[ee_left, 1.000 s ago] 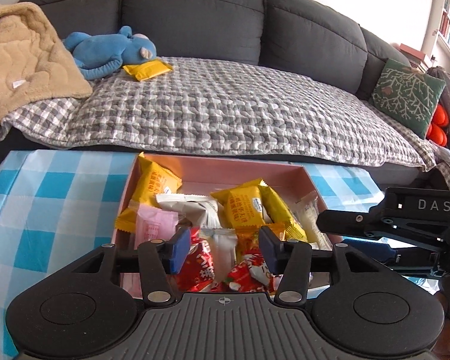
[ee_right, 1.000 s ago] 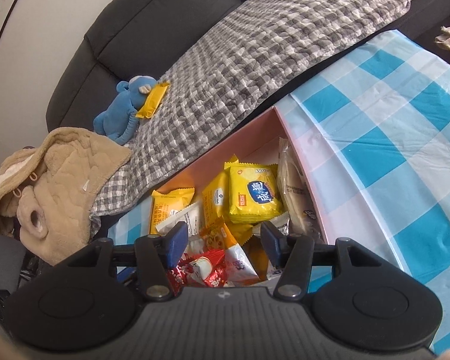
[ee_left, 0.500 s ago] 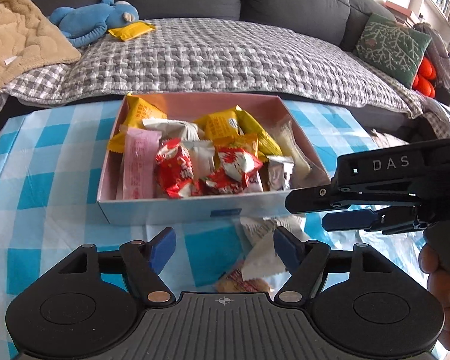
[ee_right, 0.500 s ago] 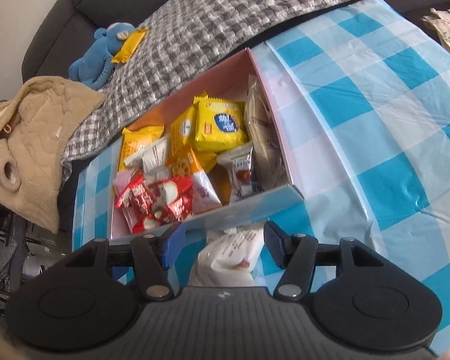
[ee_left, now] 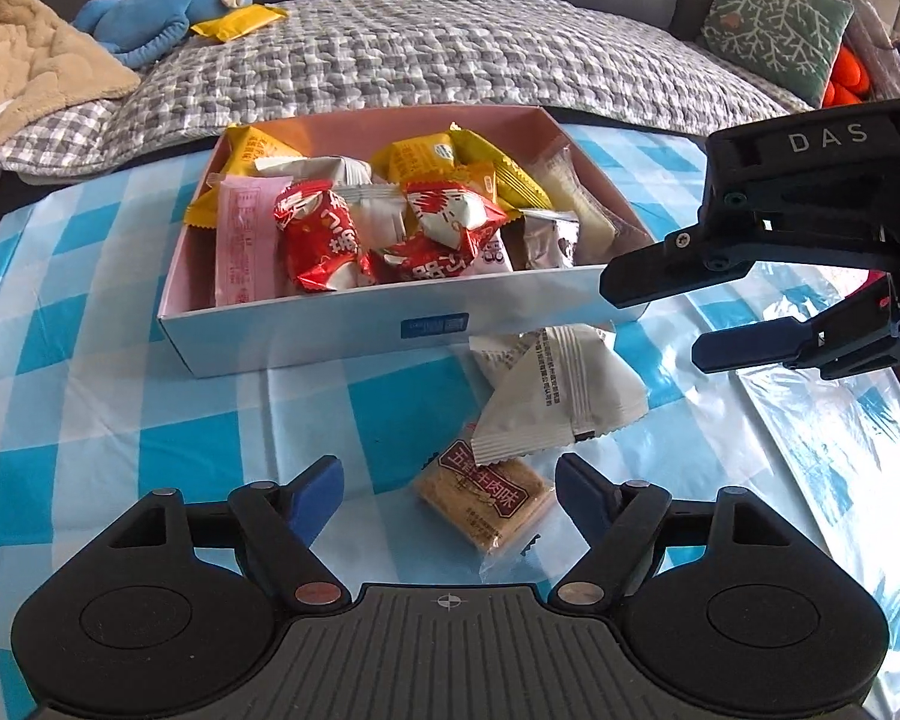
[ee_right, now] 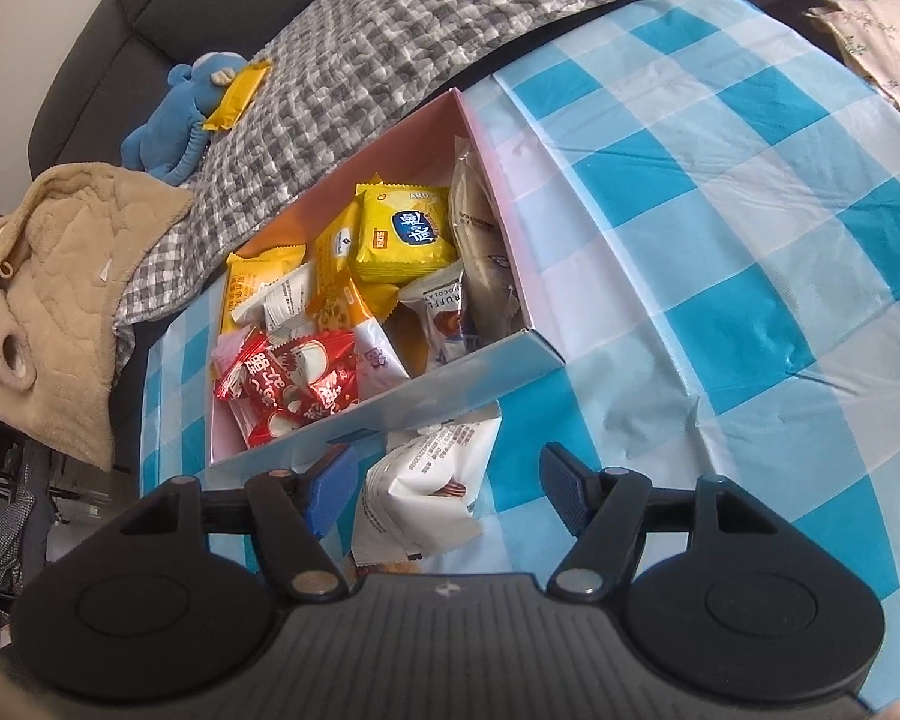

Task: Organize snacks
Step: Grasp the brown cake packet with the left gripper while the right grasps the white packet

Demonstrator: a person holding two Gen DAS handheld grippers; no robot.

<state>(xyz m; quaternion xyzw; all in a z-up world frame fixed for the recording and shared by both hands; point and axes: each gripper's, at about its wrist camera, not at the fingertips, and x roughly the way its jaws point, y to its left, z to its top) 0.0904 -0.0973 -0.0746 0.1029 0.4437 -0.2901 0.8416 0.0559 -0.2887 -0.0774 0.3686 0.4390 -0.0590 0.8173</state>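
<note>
A shallow box (ee_left: 354, 327) with pink inner walls holds several wrapped snacks, red, yellow, white and pink; it also shows in the right wrist view (ee_right: 450, 402). In front of it on the blue checked cloth lie a white snack packet (ee_left: 561, 396) and a brown biscuit pack (ee_left: 486, 501). My left gripper (ee_left: 450, 489) is open and empty, low over the cloth just before the biscuit pack. My right gripper (ee_right: 444, 489) is open and empty, its fingers either side of the white packet (ee_right: 426, 492); it also shows at the right of the left wrist view (ee_left: 654, 318).
A grey sofa with a checked throw (ee_left: 426, 54) stands behind the table. On it lie a blue plush toy (ee_left: 162, 18), a yellow snack packet (ee_left: 237, 21), a tan blanket (ee_left: 24, 84) and a green cushion (ee_left: 777, 33). A clear plastic sheet (ee_left: 822, 414) lies at right.
Both grippers have pulled back from over the box and dropped toward the cloth in front of it. The loose white packet and biscuit pack have come into view. Both stayed open.
</note>
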